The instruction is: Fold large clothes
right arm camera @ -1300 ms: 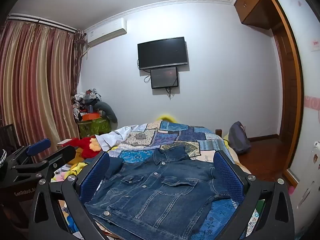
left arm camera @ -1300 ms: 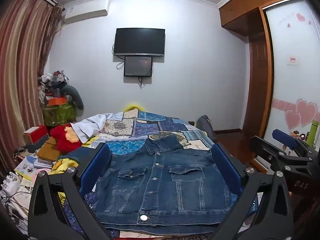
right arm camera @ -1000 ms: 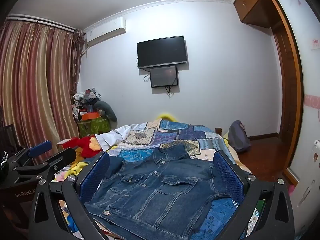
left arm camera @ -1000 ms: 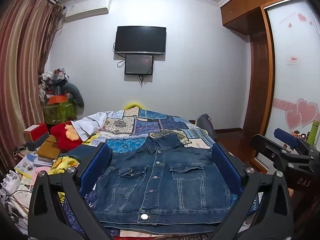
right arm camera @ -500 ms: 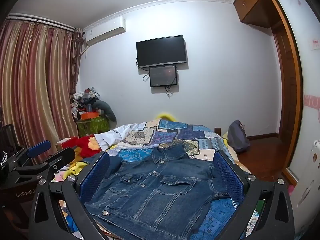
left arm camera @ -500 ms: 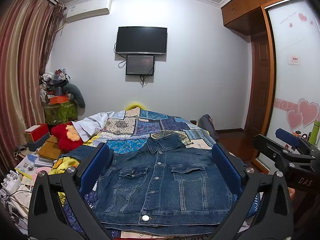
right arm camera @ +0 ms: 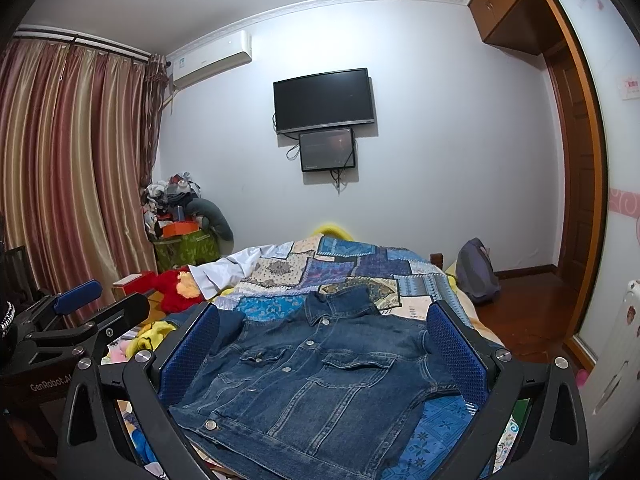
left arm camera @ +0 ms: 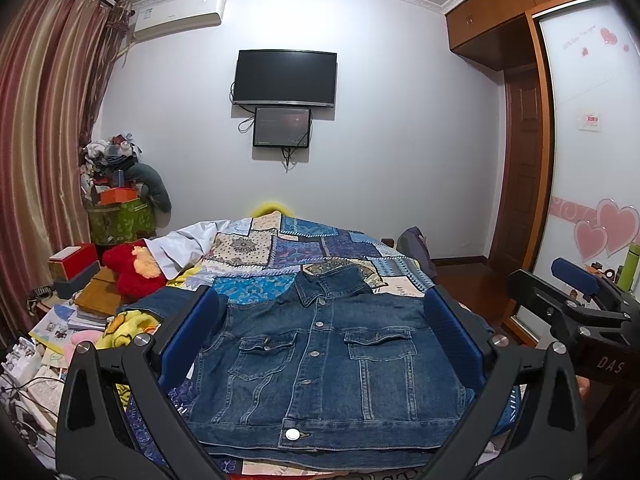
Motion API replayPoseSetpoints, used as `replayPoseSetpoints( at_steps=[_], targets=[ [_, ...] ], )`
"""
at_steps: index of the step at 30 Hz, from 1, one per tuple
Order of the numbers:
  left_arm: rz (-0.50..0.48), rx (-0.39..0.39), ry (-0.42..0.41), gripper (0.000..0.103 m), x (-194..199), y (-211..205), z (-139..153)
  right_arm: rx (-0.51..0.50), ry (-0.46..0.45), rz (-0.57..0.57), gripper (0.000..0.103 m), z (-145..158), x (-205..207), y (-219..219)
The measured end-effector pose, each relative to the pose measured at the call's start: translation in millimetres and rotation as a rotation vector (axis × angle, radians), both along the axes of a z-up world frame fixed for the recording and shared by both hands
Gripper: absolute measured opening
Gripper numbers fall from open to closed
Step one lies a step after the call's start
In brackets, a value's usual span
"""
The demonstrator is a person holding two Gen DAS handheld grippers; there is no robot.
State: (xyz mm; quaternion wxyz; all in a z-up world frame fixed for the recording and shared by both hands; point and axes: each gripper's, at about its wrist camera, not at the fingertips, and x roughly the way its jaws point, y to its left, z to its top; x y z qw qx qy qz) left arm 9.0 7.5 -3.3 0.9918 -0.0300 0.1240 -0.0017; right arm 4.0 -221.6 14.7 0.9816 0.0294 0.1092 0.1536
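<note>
I see the denim jacket (left arm camera: 320, 360) flat on the patchwork bed (left arm camera: 280, 252) below the wall TV (left arm camera: 285, 77); both my claws, left claw (left arm camera: 320, 332) and right claw (right arm camera: 322, 348), gape wide, empty.

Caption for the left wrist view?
Open left gripper above a buttoned denim jacket lying flat on a patchwork quilt.

From the bed's (left arm camera: 280, 248) foot we look lengthwise toward the wall television (left arm camera: 285, 77); the left view sits square and near, the right view (right arm camera: 324, 100) angled, both sharing bed and television.
</note>
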Motion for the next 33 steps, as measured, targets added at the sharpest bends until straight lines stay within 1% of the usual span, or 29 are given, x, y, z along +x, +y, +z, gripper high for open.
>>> replayPoseSetpoints(
  at_steps=[33],
  targets=[
    [0.001,-0.002,0.002,0.103,2.4,-1.5,-1.6,-0.003,0.007,0.001,0.103,0.6,2.0,1.4]
  ],
)
